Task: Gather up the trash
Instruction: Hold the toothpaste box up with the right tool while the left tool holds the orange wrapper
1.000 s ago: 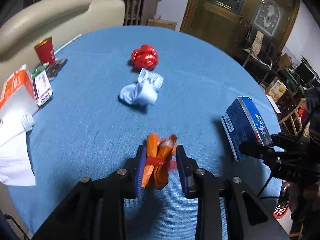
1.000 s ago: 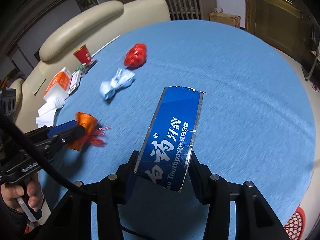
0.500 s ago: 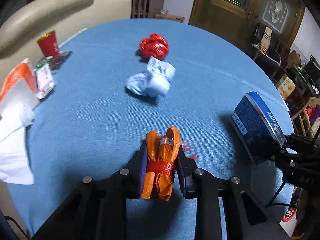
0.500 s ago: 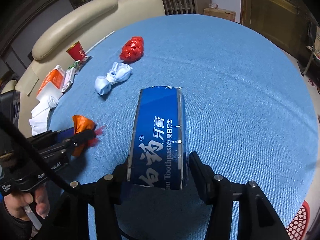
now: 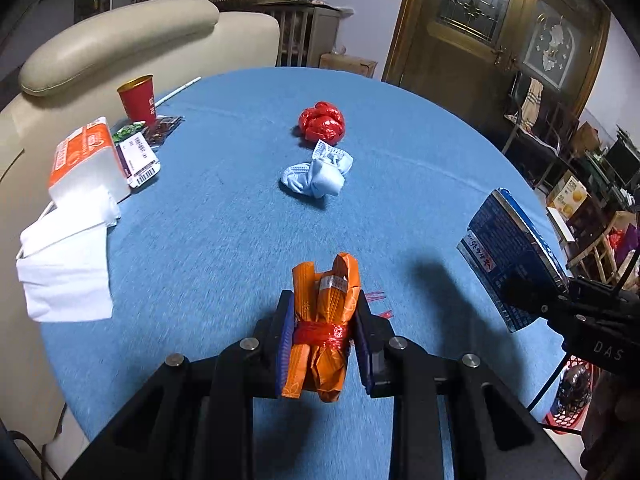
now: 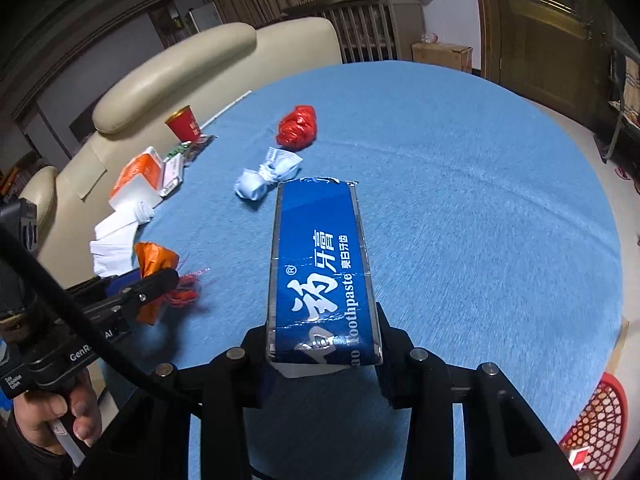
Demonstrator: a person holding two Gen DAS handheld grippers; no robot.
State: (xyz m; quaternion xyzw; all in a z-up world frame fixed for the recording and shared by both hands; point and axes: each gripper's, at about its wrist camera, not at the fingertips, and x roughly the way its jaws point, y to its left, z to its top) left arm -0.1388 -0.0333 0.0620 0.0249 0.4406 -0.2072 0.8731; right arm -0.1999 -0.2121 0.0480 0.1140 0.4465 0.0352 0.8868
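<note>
Both tools are loaded. The left gripper point(image 5: 323, 336) has its jaws clamped on an orange wrapper bundle point(image 5: 325, 322) tied with red string, held above the blue surface point(image 5: 224, 240). The right gripper point(image 6: 322, 344) is clamped on a blue toothpaste box point(image 6: 320, 268), also held off the surface. Step in hand, as I judge it: carrying to disposal. A red mesh basket point(image 6: 596, 424) sits low at the right edge; the next move likely calls for carrying both items over it. A blue face mask point(image 5: 318, 172) and red crumpled bag point(image 5: 322, 124) lie uncollected.

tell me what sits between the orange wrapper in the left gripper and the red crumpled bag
The crumpled blue mask lies between the orange wrapper and the red bag, clearest in the left wrist view.
</note>
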